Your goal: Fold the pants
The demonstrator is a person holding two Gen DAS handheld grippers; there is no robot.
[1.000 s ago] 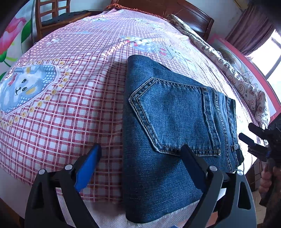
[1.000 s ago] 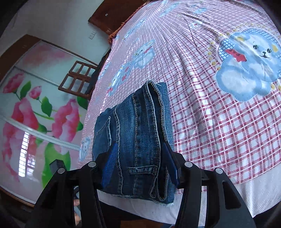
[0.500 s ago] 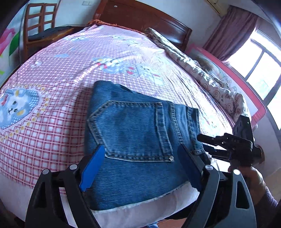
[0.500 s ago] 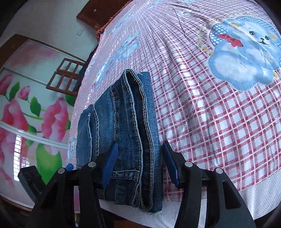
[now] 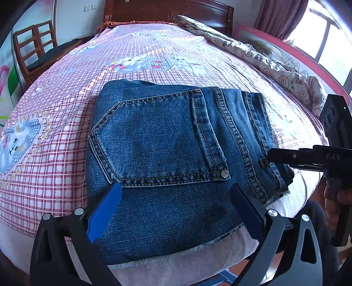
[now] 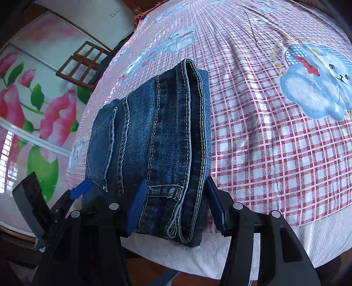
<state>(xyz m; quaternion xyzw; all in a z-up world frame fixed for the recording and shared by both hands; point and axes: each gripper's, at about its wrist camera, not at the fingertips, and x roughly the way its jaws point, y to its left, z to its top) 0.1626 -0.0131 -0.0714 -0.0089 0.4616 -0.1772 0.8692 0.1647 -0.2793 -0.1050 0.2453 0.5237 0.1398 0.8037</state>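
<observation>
The blue jeans (image 5: 167, 158) lie folded into a thick square at the near edge of the bed, back pocket up. In the right wrist view the jeans (image 6: 158, 136) show their stacked waistband edge. My left gripper (image 5: 176, 209) is open, its jaws straddling the near part of the fold just above the denim. My right gripper (image 6: 176, 202) is open, its fingers on either side of the waistband end by the belt loop. It shows in the left wrist view (image 5: 308, 158) at the jeans' right edge.
The bed carries a pink checked sheet (image 5: 55, 143) with bear prints. A rolled patterned quilt (image 5: 275, 66) lies along the far right side. A wooden chair (image 5: 28, 52) stands at the left, the headboard (image 5: 167, 11) at the back. The mattress edge (image 5: 176, 266) is right below.
Both grippers have swung around the folded jeans; the left view has turned from the side to face the headboard. The right gripper has moved in closer over the waistband end. The jeans stay put.
</observation>
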